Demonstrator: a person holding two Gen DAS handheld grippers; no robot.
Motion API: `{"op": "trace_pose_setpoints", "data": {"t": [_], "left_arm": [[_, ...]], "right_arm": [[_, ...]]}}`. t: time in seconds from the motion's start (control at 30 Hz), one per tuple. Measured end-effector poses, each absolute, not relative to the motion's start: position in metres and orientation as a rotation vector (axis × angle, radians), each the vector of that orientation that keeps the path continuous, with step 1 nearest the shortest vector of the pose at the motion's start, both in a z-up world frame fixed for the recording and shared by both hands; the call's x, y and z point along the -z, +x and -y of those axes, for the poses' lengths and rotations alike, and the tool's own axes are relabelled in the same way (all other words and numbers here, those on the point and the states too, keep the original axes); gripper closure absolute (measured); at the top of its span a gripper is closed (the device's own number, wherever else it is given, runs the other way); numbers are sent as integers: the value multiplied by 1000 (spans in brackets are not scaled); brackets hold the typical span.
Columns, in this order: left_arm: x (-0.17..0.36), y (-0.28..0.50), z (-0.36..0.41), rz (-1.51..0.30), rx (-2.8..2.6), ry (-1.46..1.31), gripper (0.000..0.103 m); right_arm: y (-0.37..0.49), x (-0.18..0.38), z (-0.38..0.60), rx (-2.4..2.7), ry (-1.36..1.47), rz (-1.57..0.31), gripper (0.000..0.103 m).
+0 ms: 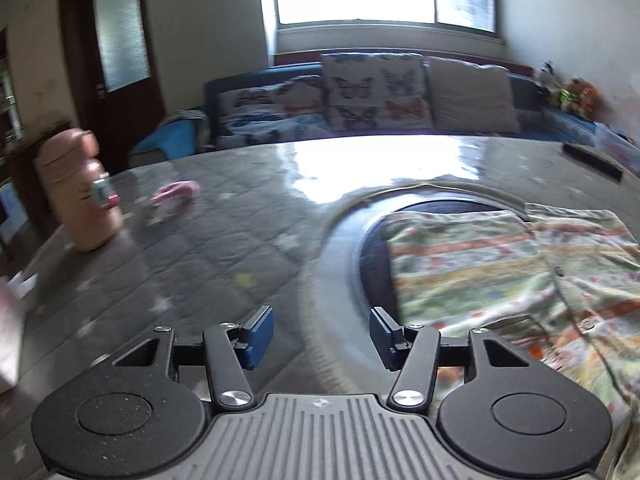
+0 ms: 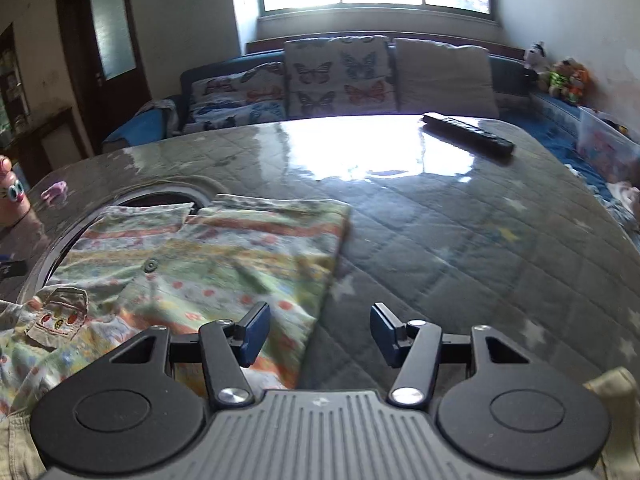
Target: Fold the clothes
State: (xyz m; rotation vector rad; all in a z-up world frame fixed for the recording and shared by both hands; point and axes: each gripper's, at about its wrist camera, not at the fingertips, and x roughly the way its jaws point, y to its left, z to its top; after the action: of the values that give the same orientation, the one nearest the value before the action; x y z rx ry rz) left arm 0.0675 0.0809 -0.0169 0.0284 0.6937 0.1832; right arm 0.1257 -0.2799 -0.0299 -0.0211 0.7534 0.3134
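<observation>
A striped, flower-printed garment (image 1: 500, 264) lies folded flat on the table, partly over a round dark inset (image 1: 368, 248). In the right wrist view the same garment (image 2: 208, 264) shows a button and a sewn patch (image 2: 60, 316) near its lower left. My left gripper (image 1: 322, 338) hovers to the left of the cloth, over the inset's grey rim, open with nothing between its blue pads. My right gripper (image 2: 320, 334) hangs over the cloth's right edge and the bare quilted cover, also open and empty.
A pink bottle (image 1: 80, 196) and a small pink item (image 1: 174, 194) stand at the table's left. A black remote (image 2: 468, 134) lies at the far right. Beige cloth (image 2: 616, 396) shows at the lower right. Beyond the table are a sofa with butterfly cushions (image 2: 340, 76), a window and a door.
</observation>
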Motion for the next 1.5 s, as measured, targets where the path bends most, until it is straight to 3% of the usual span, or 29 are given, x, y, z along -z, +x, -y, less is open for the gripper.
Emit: {"op": "trace_pose_setpoints", "data": {"t": [0.37, 0.47, 0.57, 0.77, 1.03, 1.17, 1.23, 1.3, 1.37, 1.43, 1.5], "left_arm": [[32, 126, -57, -726, -115, 106, 47], [40, 133, -56, -739, -91, 111, 69], [41, 136, -55, -734, -67, 119, 97], [44, 151, -55, -716, -129, 203, 103], [37, 169, -77, -721, -166, 162, 103], [26, 160, -76, -707, -114, 122, 95], [29, 160, -71, -712, -107, 139, 89], [34, 161, -68, -727, -111, 146, 73], [40, 162, -66, -733, -129, 154, 65], [41, 161, -66, -727, -143, 151, 61], [41, 160, -67, -727, -154, 140, 55]], "right_arm": [[166, 42, 260, -322, -44, -782, 72], [172, 43, 261, -316, -45, -781, 78], [180, 44, 254, -323, -56, -777, 80], [199, 46, 237, -345, -78, -763, 80], [228, 48, 219, -366, -77, -755, 77], [228, 48, 219, -369, -91, -750, 77], [227, 47, 220, -371, -91, -751, 76], [226, 45, 222, -373, -90, -751, 76], [225, 43, 222, -377, -91, -748, 74], [223, 40, 222, -382, -94, -742, 66], [220, 39, 222, -392, -99, -738, 65]]}}
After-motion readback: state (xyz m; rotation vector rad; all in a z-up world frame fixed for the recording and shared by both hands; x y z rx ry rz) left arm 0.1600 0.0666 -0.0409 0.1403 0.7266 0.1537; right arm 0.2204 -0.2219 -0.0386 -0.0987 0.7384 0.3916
